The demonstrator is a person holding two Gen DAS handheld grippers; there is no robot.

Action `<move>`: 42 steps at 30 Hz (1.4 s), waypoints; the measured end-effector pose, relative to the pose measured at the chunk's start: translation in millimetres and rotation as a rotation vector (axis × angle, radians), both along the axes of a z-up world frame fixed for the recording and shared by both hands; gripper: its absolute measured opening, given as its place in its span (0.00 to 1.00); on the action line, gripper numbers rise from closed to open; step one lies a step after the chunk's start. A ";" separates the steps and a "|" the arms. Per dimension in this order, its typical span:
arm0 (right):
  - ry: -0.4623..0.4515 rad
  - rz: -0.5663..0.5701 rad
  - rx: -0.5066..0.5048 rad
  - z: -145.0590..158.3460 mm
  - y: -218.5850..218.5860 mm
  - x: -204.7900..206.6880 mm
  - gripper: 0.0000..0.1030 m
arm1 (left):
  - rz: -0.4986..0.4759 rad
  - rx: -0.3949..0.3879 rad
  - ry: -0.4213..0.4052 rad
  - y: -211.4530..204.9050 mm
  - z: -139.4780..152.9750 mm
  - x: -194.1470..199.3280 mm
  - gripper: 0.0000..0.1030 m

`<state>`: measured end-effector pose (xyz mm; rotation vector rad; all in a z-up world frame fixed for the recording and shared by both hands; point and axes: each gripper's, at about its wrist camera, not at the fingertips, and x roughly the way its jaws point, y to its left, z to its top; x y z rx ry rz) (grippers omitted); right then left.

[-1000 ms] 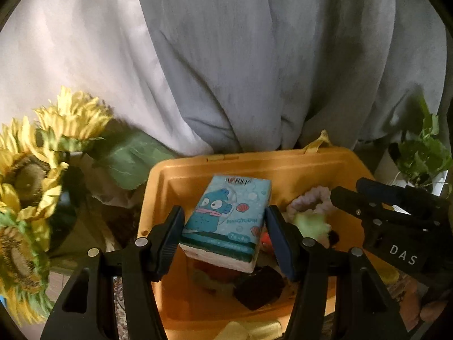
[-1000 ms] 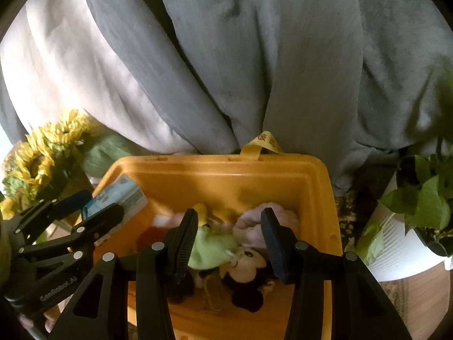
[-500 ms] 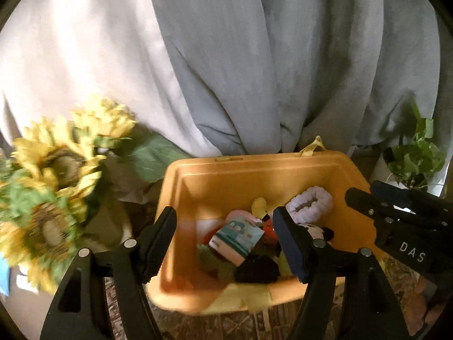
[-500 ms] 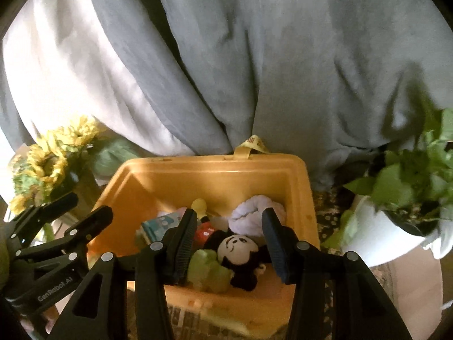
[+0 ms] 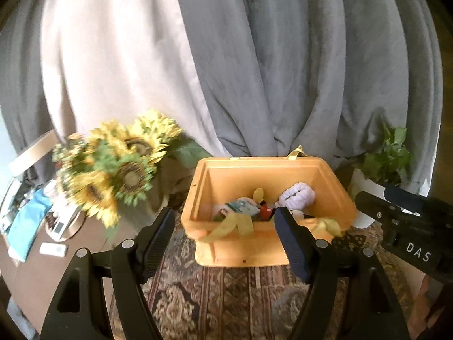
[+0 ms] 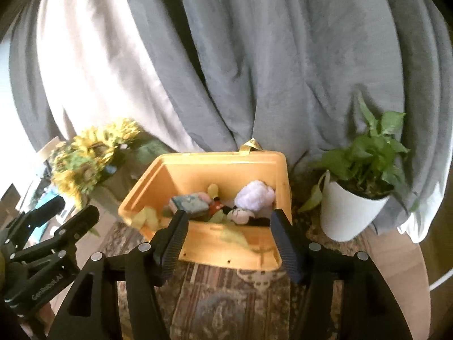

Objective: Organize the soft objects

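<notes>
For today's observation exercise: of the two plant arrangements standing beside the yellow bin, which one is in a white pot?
The green leafy plant, standing to the right of the yellow bin, sits in a white pot. The sunflowers on the left show no white pot.

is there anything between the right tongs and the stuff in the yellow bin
Only the bin's near wall. The right tongs sit back from it with nothing gripped, opening wider. The open top leaves the white plush, tissue pack and mouse toy free to reach from above.
</notes>
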<state>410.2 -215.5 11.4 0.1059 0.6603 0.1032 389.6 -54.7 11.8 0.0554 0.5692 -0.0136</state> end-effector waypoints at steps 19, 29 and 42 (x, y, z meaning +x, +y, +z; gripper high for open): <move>-0.094 0.005 -0.019 29.4 3.1 -139.2 0.61 | 0.022 0.011 -0.114 -5.4 26.6 -138.5 0.80; -0.132 -0.092 -0.018 40.4 20.2 -210.6 0.72 | -0.036 0.054 -0.164 11.3 36.7 -203.3 0.96; -0.166 -0.166 -0.072 53.2 40.9 -293.8 0.84 | -0.052 0.048 -0.189 29.0 41.7 -276.0 1.00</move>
